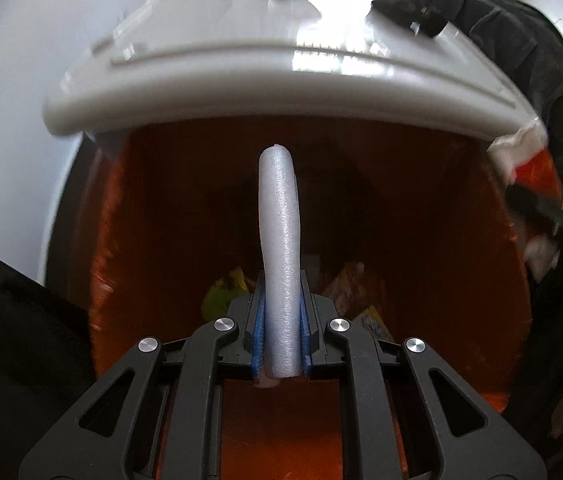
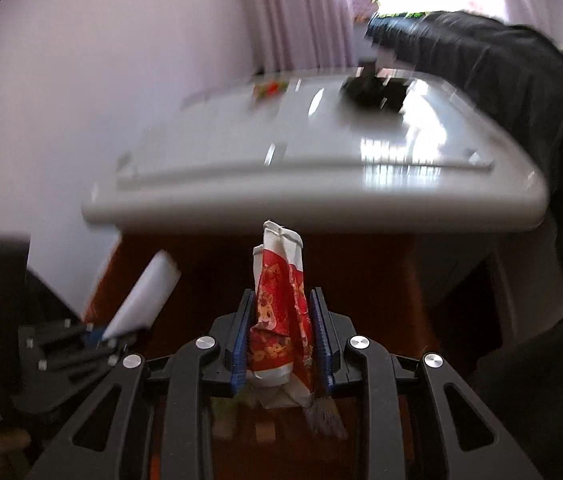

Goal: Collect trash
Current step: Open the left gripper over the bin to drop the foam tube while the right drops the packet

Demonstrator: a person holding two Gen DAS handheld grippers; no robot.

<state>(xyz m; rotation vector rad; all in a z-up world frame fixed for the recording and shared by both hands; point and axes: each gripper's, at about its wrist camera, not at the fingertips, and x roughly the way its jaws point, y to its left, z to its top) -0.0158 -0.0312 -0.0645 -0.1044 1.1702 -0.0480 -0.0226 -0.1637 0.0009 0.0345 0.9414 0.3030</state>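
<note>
My left gripper (image 1: 281, 300) is shut on a white foam tube (image 1: 280, 248) that sticks out forward over the open bin (image 1: 161, 208), which has an orange liner. My right gripper (image 2: 282, 320) is shut on a crumpled red and white wrapper (image 2: 281, 300), also over the bin's mouth. The right gripper and its wrapper show at the right edge of the left wrist view (image 1: 533, 184). The left gripper with the foam tube (image 2: 141, 296) shows at the lower left of the right wrist view. Several wrappers (image 1: 225, 292) lie at the bin's bottom.
The bin's white lid (image 1: 281, 72) stands raised behind the opening; it also shows in the right wrist view (image 2: 321, 168). A black-gloved hand (image 2: 461, 52) rests on the lid's top. A pale wall (image 2: 81, 80) and curtain (image 2: 293, 12) stand behind.
</note>
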